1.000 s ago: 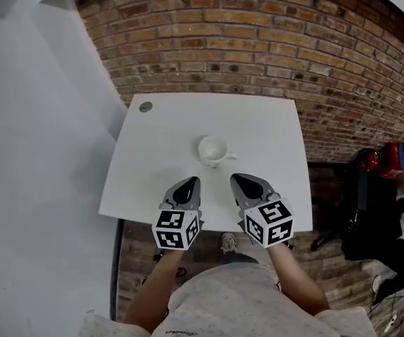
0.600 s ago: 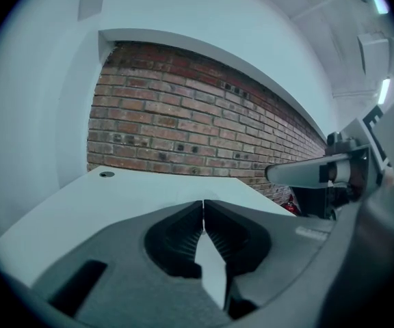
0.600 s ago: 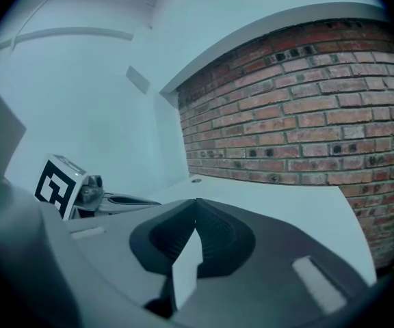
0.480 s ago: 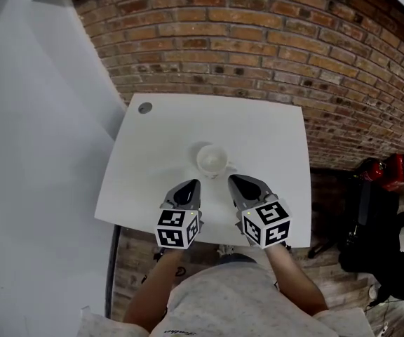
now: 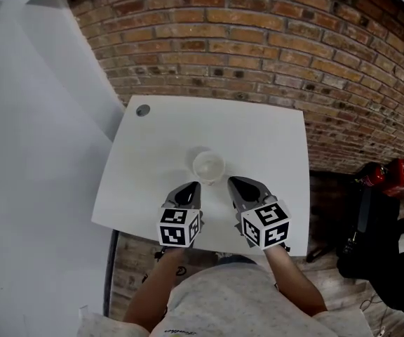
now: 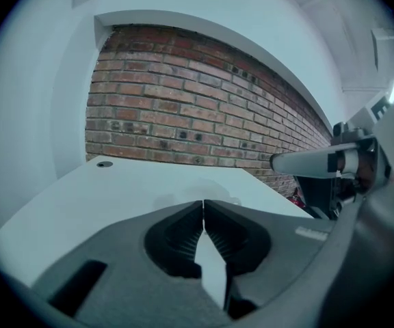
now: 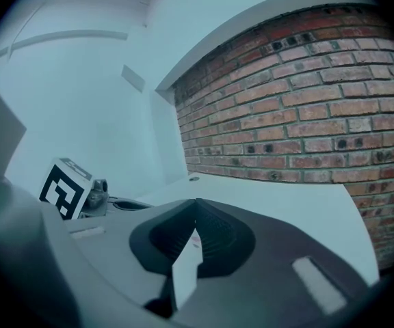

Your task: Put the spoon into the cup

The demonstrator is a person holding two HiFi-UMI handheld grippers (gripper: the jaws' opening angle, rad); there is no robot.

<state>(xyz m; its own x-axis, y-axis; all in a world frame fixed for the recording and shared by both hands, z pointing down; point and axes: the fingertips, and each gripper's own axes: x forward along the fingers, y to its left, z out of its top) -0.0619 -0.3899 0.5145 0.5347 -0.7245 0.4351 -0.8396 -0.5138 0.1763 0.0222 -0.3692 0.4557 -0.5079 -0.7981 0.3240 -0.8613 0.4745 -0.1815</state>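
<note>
A white cup (image 5: 208, 166) stands near the middle of the white table (image 5: 272, 139); no handle shows on it from above. I see no spoon in any view. My left gripper (image 5: 190, 187) is shut and empty, just short of the cup on its near left. My right gripper (image 5: 233, 182) is shut and empty too, on the cup's near right. In the left gripper view the shut jaws (image 6: 203, 202) point across the table, and the cup is only a faint pale shape beyond them. The right gripper view shows its shut jaws (image 7: 195, 201) over the tabletop.
A small round grommet (image 5: 142, 109) sits at the table's far left corner. A brick wall (image 5: 258, 48) runs behind the table and a white wall (image 5: 34, 153) stands at the left. On the floor at the right lie a red object (image 5: 398, 170) and dark gear (image 5: 384, 258).
The head view has shifted, so the cup now appears a little lower and nearer the gripper tips, and its handle no longer shows. Both grippers stay shut side by side.
</note>
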